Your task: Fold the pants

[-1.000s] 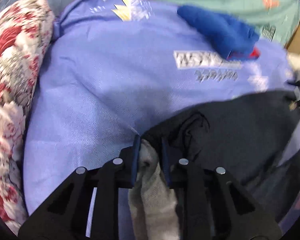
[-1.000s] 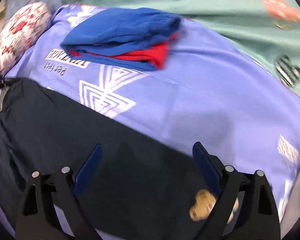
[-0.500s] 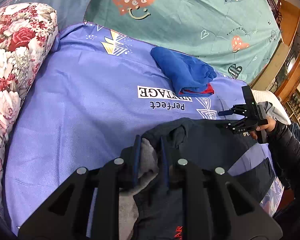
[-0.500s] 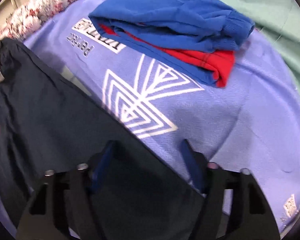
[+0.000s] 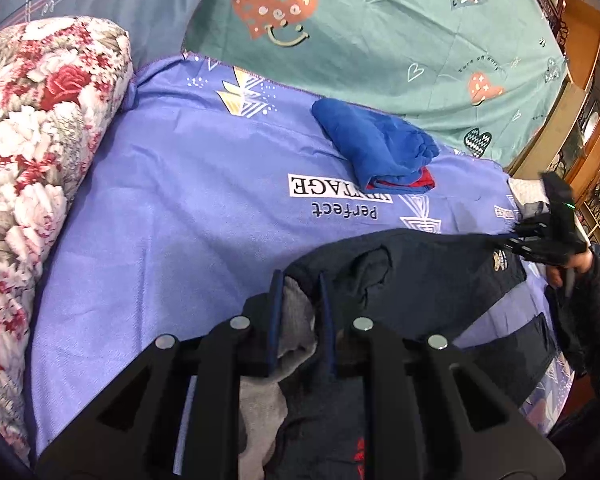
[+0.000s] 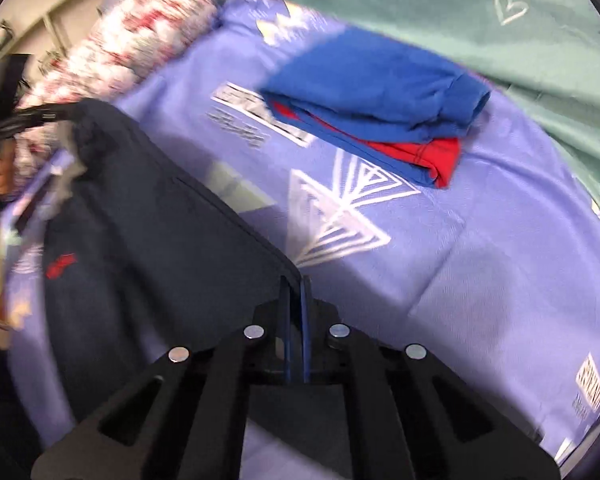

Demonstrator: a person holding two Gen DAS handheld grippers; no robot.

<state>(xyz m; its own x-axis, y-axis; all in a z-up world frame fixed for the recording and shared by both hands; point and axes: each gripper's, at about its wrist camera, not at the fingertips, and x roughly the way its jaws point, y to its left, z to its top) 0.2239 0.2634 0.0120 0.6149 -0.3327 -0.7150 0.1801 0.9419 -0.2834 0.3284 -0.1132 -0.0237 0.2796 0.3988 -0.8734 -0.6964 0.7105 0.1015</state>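
The left tool (image 5: 300, 280) is clamped on one corner of the dark pants (image 5: 428, 276), grey lining bunched between its pads. The right tool (image 6: 295, 280) has just been closing and now pinches the far corner. The pants stretch between both tools over the purple bedsheet (image 5: 180, 200). Beyond them lies a folded blue garment (image 6: 372, 84); a floral pillow (image 5: 40, 140) sits left.

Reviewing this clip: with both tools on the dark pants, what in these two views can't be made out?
- Lower part of the dark pants: left wrist view, hidden behind the left tool and cut off by the bottom edge.
- Red mark on the pants: right wrist view, motion blur; unreadable.
- Floral bolster: right wrist view, pattern smeared by blur.
- Inside of the folded blue garment: both views, only a red edge shows.
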